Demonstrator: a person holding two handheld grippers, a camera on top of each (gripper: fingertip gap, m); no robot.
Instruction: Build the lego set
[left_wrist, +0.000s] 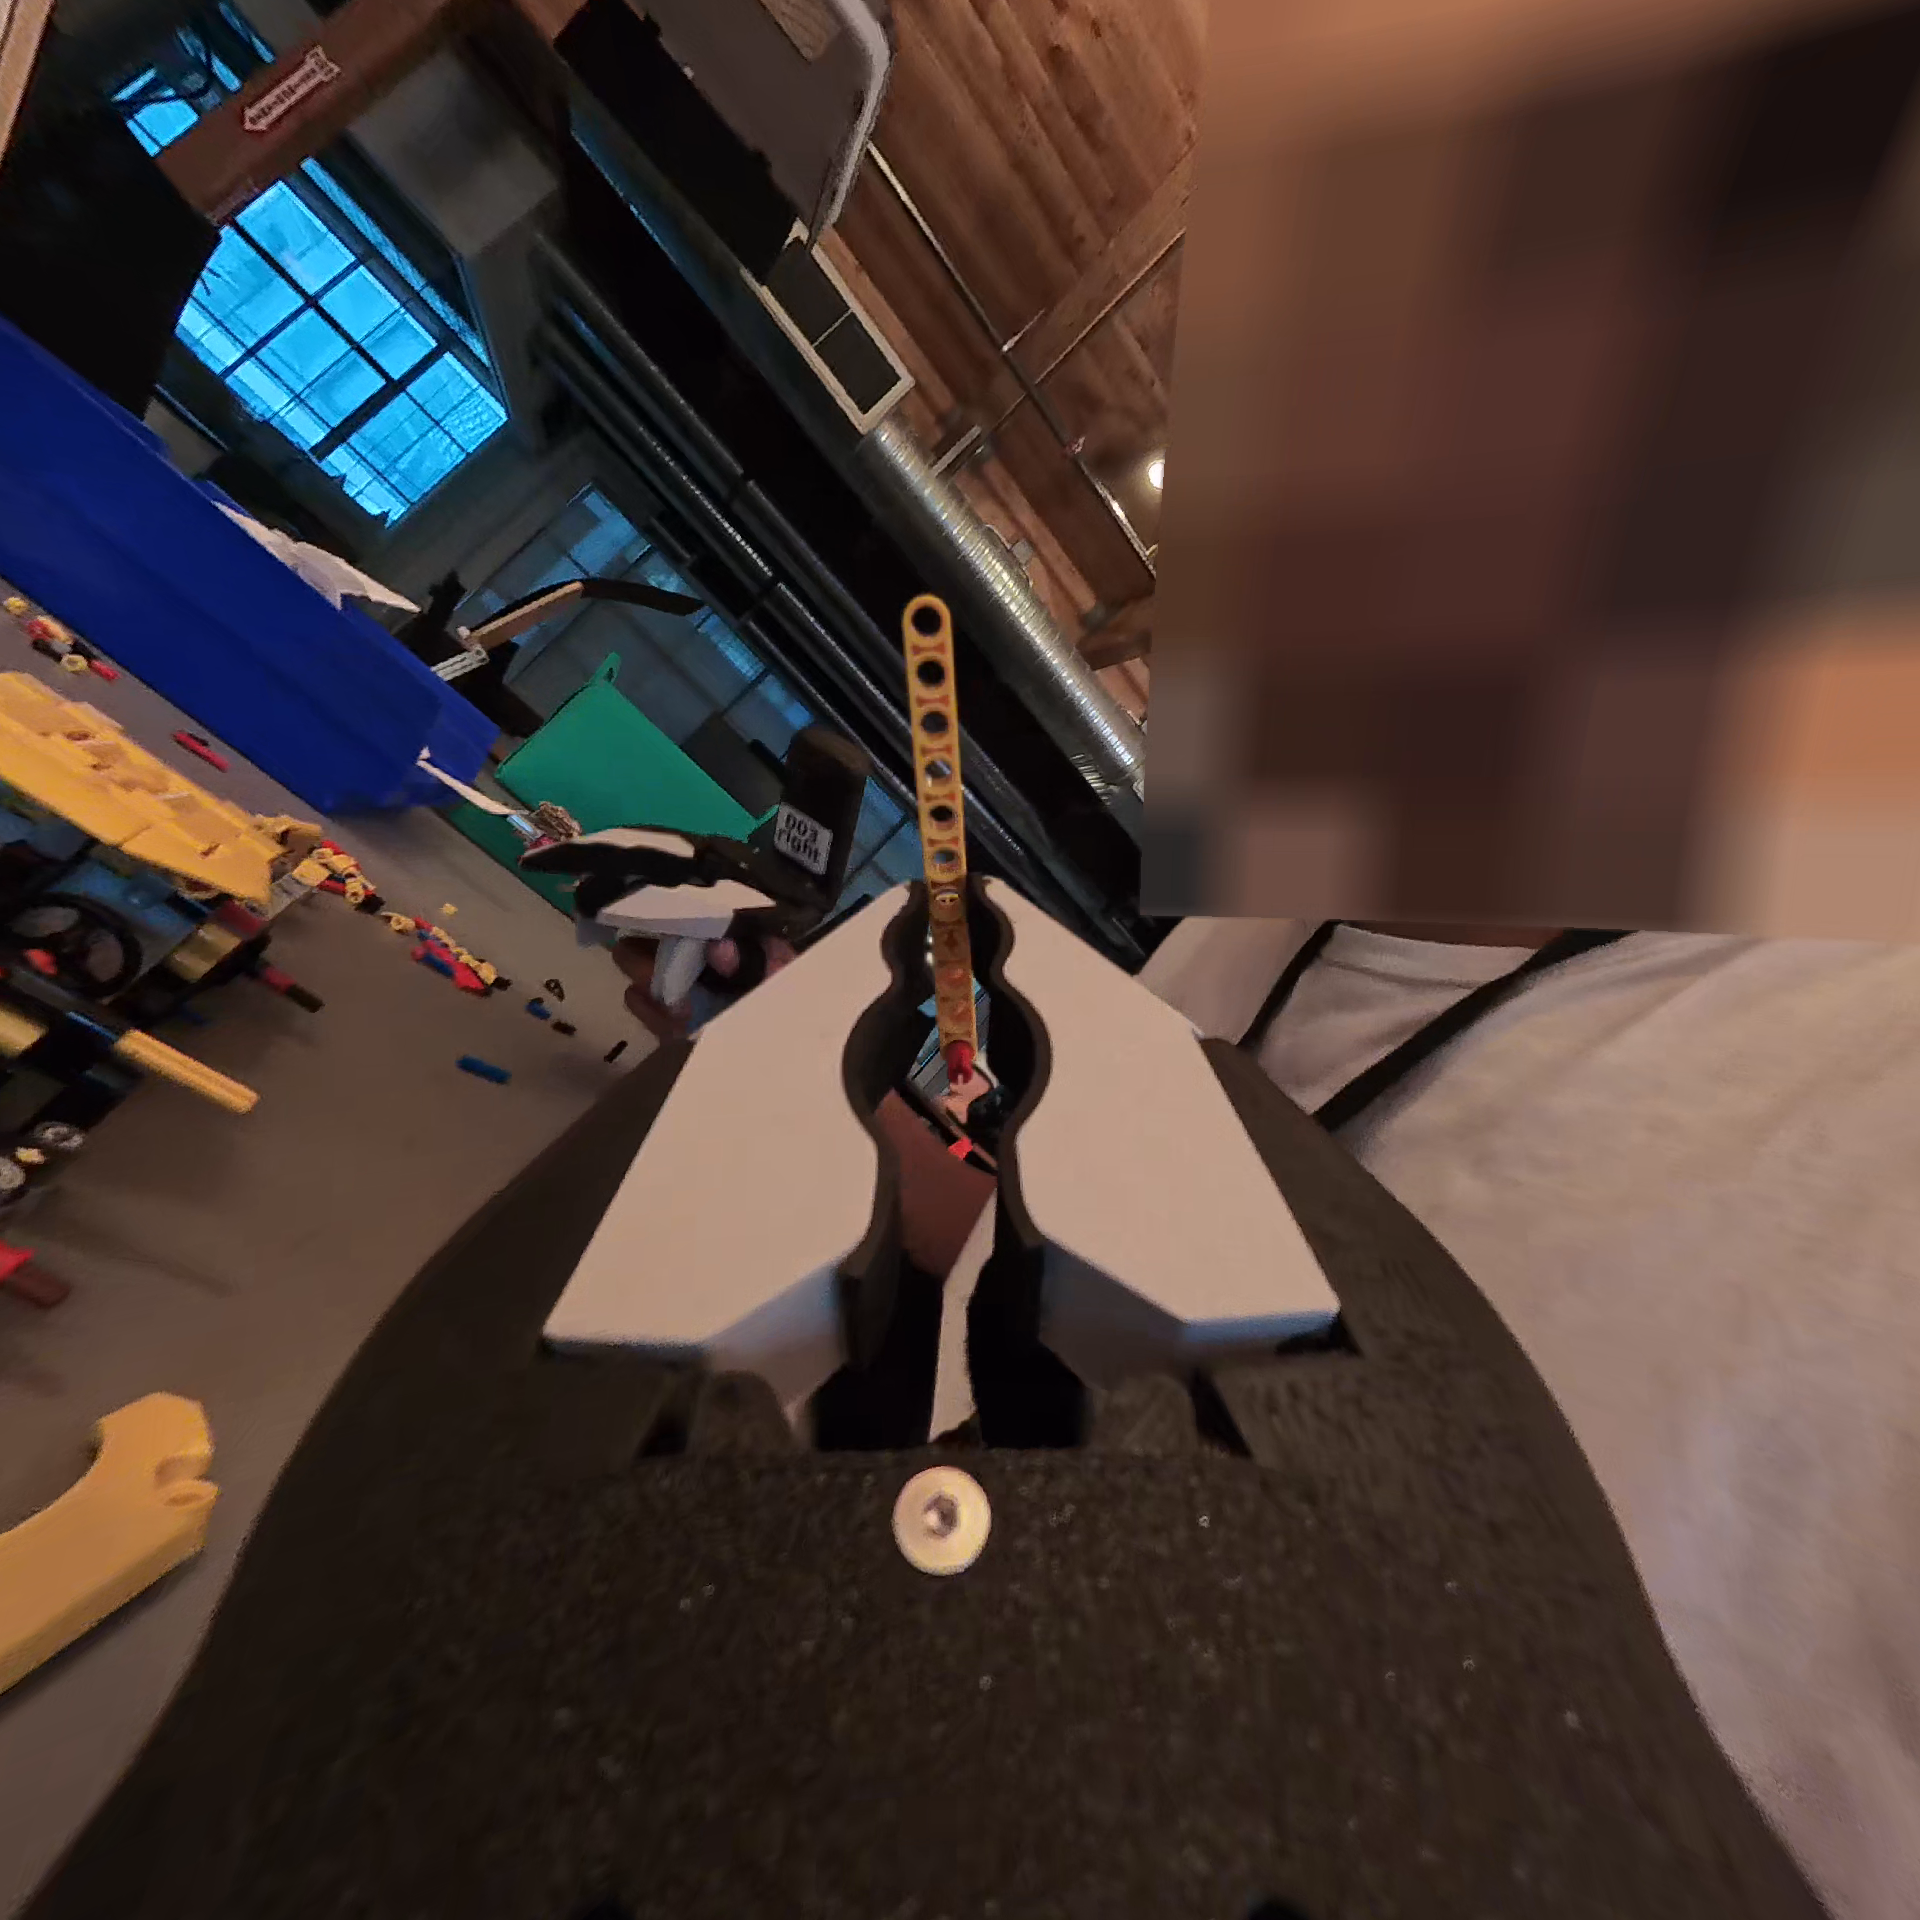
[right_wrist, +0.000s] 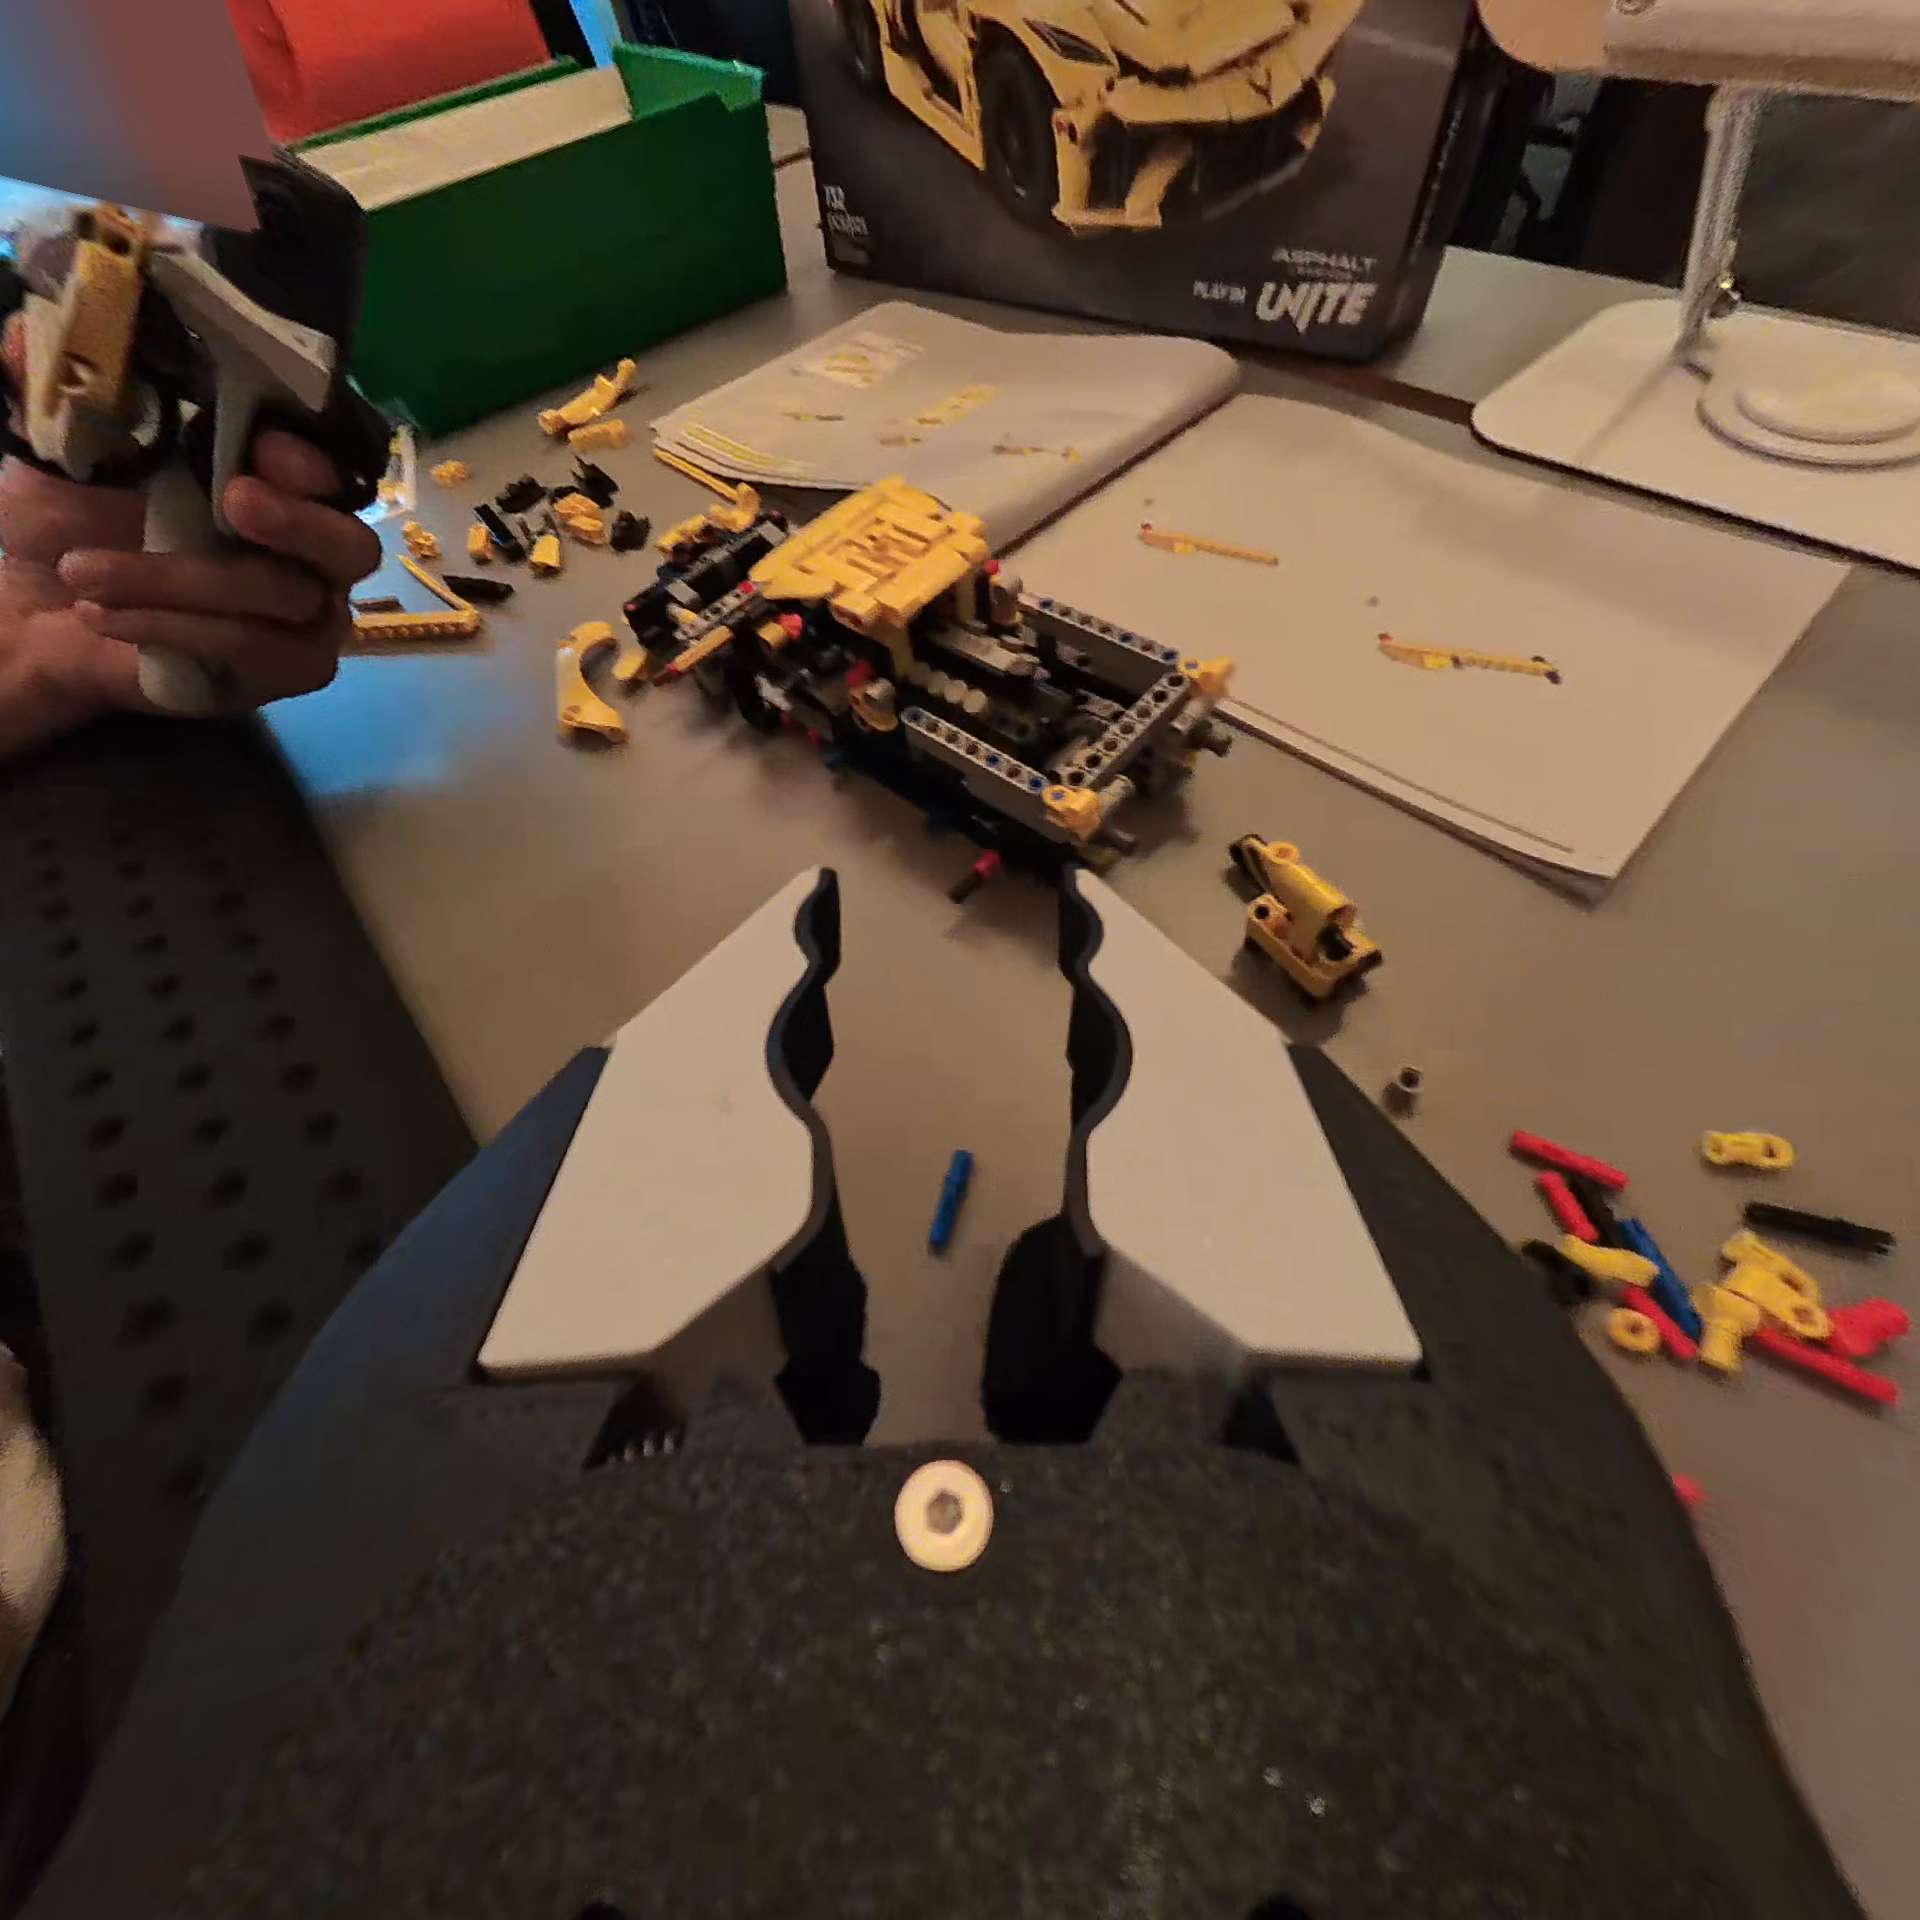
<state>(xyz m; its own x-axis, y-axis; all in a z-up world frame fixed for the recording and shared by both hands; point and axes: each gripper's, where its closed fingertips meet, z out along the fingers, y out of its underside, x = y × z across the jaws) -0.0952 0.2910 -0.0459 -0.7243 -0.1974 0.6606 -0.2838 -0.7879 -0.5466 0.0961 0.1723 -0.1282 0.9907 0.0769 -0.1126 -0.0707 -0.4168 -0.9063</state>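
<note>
My left gripper (left_wrist: 945, 894) is shut on a long yellow beam with holes (left_wrist: 935, 744), raised off the table and tilted up toward the ceiling. A red pin (left_wrist: 961, 1060) sits at the beam's lower end between the fingers. My right gripper (right_wrist: 948, 883) is open and empty, low over the grey table (right_wrist: 623, 935), with a loose blue pin (right_wrist: 951, 1200) lying on the table between its fingers. The partly built yellow and black car (right_wrist: 914, 655) lies just beyond its fingertips. The left gripper (right_wrist: 135, 353) with the beam (right_wrist: 99, 301) also shows at upper left in the right wrist view, held by a hand (right_wrist: 208, 603).
A small yellow sub-assembly (right_wrist: 1304, 914) lies right of the car. Loose red, blue and yellow pins (right_wrist: 1714, 1278) lie at the right, and more parts (right_wrist: 540, 520) left of the car. An open instruction booklet (right_wrist: 1403, 623), the set's box (right_wrist: 1143, 156), a green bin (right_wrist: 561, 229) and a white lamp base (right_wrist: 1714, 416) stand behind. One gripper's finger ends stand about 25 cm off the other's.
</note>
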